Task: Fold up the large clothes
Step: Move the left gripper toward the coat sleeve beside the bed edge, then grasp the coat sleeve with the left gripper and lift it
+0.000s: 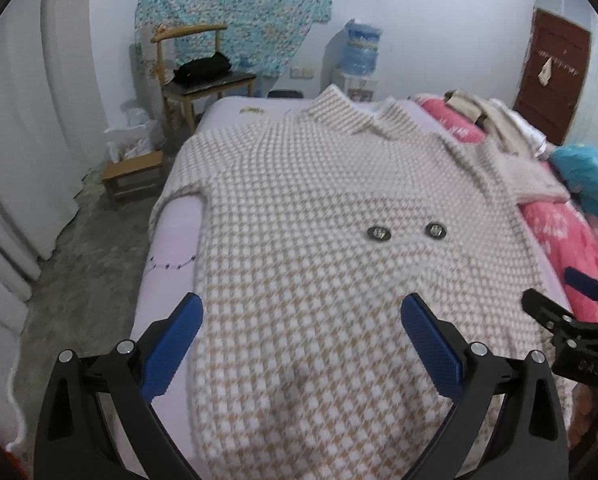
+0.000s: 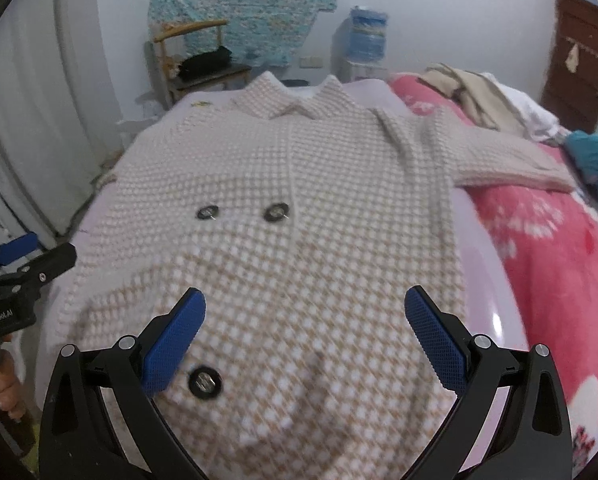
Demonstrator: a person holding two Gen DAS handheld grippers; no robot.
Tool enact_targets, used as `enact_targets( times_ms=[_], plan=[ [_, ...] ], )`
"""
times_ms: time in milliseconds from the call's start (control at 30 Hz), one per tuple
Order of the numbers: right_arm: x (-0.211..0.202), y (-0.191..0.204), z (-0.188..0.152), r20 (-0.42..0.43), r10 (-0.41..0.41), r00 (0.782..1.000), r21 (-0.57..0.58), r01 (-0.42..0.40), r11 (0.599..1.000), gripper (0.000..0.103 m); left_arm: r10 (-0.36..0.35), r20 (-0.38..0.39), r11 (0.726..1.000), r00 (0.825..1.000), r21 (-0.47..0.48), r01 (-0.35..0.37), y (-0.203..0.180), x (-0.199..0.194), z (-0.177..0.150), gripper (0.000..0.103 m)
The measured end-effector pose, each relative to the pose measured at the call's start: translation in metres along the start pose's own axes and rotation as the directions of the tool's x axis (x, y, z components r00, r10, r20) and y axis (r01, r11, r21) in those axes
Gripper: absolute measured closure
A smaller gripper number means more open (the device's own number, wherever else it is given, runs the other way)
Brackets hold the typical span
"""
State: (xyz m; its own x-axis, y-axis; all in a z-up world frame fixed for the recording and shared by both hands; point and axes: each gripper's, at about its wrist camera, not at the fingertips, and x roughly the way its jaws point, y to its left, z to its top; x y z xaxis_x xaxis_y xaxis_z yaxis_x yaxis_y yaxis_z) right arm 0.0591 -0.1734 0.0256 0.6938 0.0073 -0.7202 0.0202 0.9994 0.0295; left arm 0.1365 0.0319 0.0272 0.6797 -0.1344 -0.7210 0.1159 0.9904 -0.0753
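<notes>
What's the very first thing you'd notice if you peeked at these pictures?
The big checked coat in beige and white, spread flat on the bed with its collar at the far end and dark round buttons on its front. Next, both pairs of blue-tipped tongs, left and right, wide open above the coat's near end. Beside the coat on the right lies a bright pink blanket.

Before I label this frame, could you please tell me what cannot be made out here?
- Coat hem: cut off by the bottom edge, both views.
- Its left sleeve: hangs off the bed, left wrist view.
- Buttons' detail: blurred.
- Hook items on door: too small.
</notes>
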Motion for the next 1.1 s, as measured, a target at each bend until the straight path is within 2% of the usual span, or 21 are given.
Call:
enact_targets(
  times_ms=[67, 233, 433, 567, 633, 700, 767, 800, 867, 933, 967, 1000, 1067, 1100],
  plan=[
    [0.004, 0.003, 0.008, 0.012, 0.038, 0.999, -0.010, -0.038, 0.999, 0.007, -0.052, 0.015, 0.998, 0.999, -0.018, 0.052, 0.006, 0.000, 0.003, 0.006],
    [0.013, 0.018, 0.026, 0.043, 0.107, 0.993, -0.058, -0.104, 0.993, 0.007, -0.092, 0.028, 0.989, 0.995, -0.111, 0.095, 0.034, 0.002, 0.017, 0.006],
    [0.041, 0.040, 0.045, -0.004, 0.213, 0.977, -0.093, -0.213, 0.973, 0.007, 0.005, 0.057, 0.975, 0.998, -0.222, 0.008, 0.084, 0.003, 0.024, 0.006],
    [0.056, 0.056, 0.049, -0.031, 0.246, 0.969, -0.122, -0.248, 0.961, 0.008, 0.025, 0.067, 0.935, 0.997, -0.354, 0.001, 0.136, 0.011, 0.028, 0.006],
    [0.061, 0.065, 0.050, -0.048, 0.260, 0.964, -0.141, -0.264, 0.954, 0.015, 0.008, 0.069, 0.899, 0.998, -0.437, 0.023, 0.166, 0.022, 0.029, 0.006],
    [0.069, 0.074, 0.050, -0.068, 0.272, 0.960, -0.161, -0.280, 0.946, 0.021, -0.044, 0.056, 0.855, 0.997, -0.514, 0.067, 0.193, 0.037, 0.029, 0.006],
    [0.079, 0.081, 0.049, -0.099, 0.282, 0.954, -0.165, -0.296, 0.941, 0.024, -0.147, 0.032, 0.765, 0.989, -0.630, 0.135, 0.224, 0.064, 0.022, 0.006],
    [0.083, 0.084, 0.049, -0.113, 0.287, 0.951, -0.163, -0.303, 0.939, 0.024, -0.198, 0.031, 0.711, 0.980, -0.683, 0.165, 0.236, 0.076, 0.017, 0.006],
    [0.091, 0.087, 0.049, -0.134, 0.283, 0.950, -0.161, -0.303, 0.939, 0.024, -0.330, 0.051, 0.552, 0.943, -0.800, 0.236, 0.261, 0.105, 0.002, 0.006],
    [0.099, 0.089, 0.051, -0.149, 0.274, 0.950, -0.162, -0.297, 0.941, 0.024, -0.419, 0.108, 0.372, 0.902, -0.885, 0.279, 0.281, 0.130, -0.018, 0.006],
    [0.102, 0.090, 0.051, -0.156, 0.268, 0.951, -0.162, -0.292, 0.942, 0.024, -0.454, 0.136, 0.295, 0.881, -0.910, 0.292, 0.288, 0.142, -0.026, 0.006],
    [0.105, 0.091, 0.050, -0.162, 0.263, 0.951, -0.162, -0.289, 0.944, 0.024, -0.473, 0.149, 0.255, 0.868, -0.920, 0.297, 0.291, 0.149, -0.030, 0.006],
    [0.112, 0.093, 0.050, -0.177, 0.251, 0.952, -0.159, -0.279, 0.947, 0.024, -0.524, 0.175, 0.157, 0.833, -0.942, 0.297, 0.299, 0.170, -0.040, 0.006],
    [0.112, 0.091, 0.050, -0.182, 0.250, 0.951, -0.156, -0.278, 0.948, 0.024, -0.539, 0.182, 0.125, 0.822, -0.948, 0.292, 0.302, 0.179, -0.043, 0.006]
  ],
)
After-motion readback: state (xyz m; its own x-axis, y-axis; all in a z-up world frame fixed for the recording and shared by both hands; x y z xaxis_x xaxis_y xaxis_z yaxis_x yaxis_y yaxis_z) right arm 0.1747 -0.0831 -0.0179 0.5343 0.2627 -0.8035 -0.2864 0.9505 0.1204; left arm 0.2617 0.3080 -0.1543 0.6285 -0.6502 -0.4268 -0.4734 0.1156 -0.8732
